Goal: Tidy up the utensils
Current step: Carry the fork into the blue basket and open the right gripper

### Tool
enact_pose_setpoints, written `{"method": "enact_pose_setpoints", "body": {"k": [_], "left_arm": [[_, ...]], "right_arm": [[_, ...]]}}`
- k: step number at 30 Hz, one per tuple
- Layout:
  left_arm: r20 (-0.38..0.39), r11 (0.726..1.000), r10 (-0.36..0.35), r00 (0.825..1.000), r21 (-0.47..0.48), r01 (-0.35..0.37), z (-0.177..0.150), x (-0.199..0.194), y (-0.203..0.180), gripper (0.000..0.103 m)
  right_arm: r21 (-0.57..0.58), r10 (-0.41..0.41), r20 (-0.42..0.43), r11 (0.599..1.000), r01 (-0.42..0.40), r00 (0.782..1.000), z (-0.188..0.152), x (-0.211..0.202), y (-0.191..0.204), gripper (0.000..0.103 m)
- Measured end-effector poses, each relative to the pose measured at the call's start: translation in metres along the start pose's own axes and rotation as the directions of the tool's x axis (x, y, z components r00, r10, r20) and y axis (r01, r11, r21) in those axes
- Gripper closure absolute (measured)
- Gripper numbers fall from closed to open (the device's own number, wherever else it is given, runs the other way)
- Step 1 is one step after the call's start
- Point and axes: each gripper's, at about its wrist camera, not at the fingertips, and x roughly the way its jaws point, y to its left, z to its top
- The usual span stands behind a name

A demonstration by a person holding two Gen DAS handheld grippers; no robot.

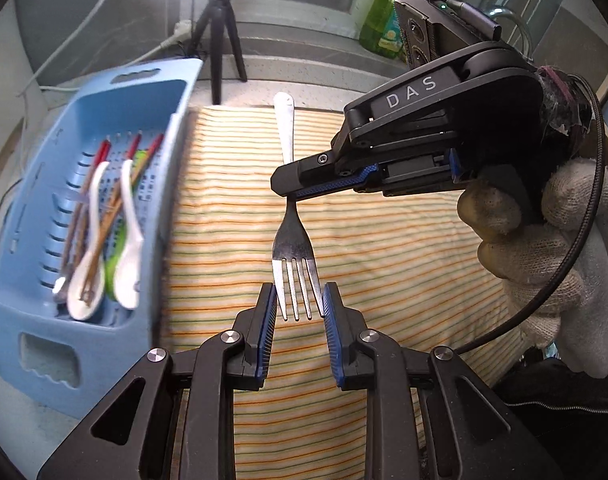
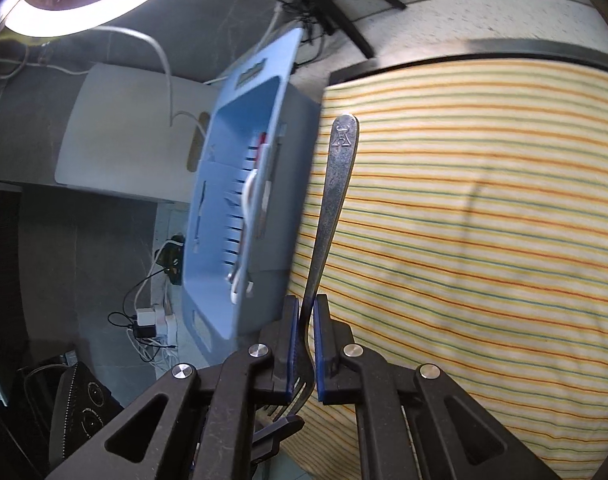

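While the right gripper (image 1: 288, 194) is pinching the neck of the stainless fork (image 1: 293, 240) between its blue-padded fingers (image 2: 291, 344), it is holding the utensil in the air above the striped cloth (image 1: 384, 240), tines turned toward the left gripper (image 1: 296, 308), whose fingers are standing apart on either side of the tines, close against them but not visibly pressing. That arrangement is reading as a handover: the right side is presenting the fork so the left, which is nearer the blue slotted basket (image 1: 176, 128), can take it and carry it over (my judgement, not something shown). To the left of the cloth, just beside its edge, the basket is already holding two white ceramic spoons (image 1: 130, 232), red-tipped chopsticks (image 1: 104, 200) and a green utensil mostly hidden beneath them, so the fork is looking like one of the last pieces to be sorted. A gloved hand (image 1: 544, 248) is gripping the right tool's handle, whose casing is showing the letters "DAS" in pale print. An embossed mark is showing near the end of the fork's handle in the right wrist view, but it is too small to read. Behind the cloth, a green soap bottle (image 1: 388, 16) is bearing a label I cannot make out.
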Motion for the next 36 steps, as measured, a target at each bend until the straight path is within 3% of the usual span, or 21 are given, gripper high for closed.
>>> {"method": "enact_pose_setpoints", "body": {"k": [9,19,36], "left_arm": [[0.026,0.998,0.039,0.999,-0.041,-0.038,-0.002,-0.027,0.058,0.081],[0.007,0.996,0.079,0.997,-0.044,-0.079,0.008,-0.027,0.105,0.082],[-0.005,0.992,0.122,0.993,-0.04,-0.122,0.011,-0.029,0.141,0.081]], "right_arm": [[-0.064,0.007,-0.014,0.998,-0.008,1.0,0.018,0.044,0.059,0.098],[-0.08,-0.015,-0.031,0.997,0.012,0.999,0.039,0.089,0.096,0.098],[-0.079,-0.068,-0.009,0.995,0.067,0.998,0.057,0.115,0.114,0.094]]}}
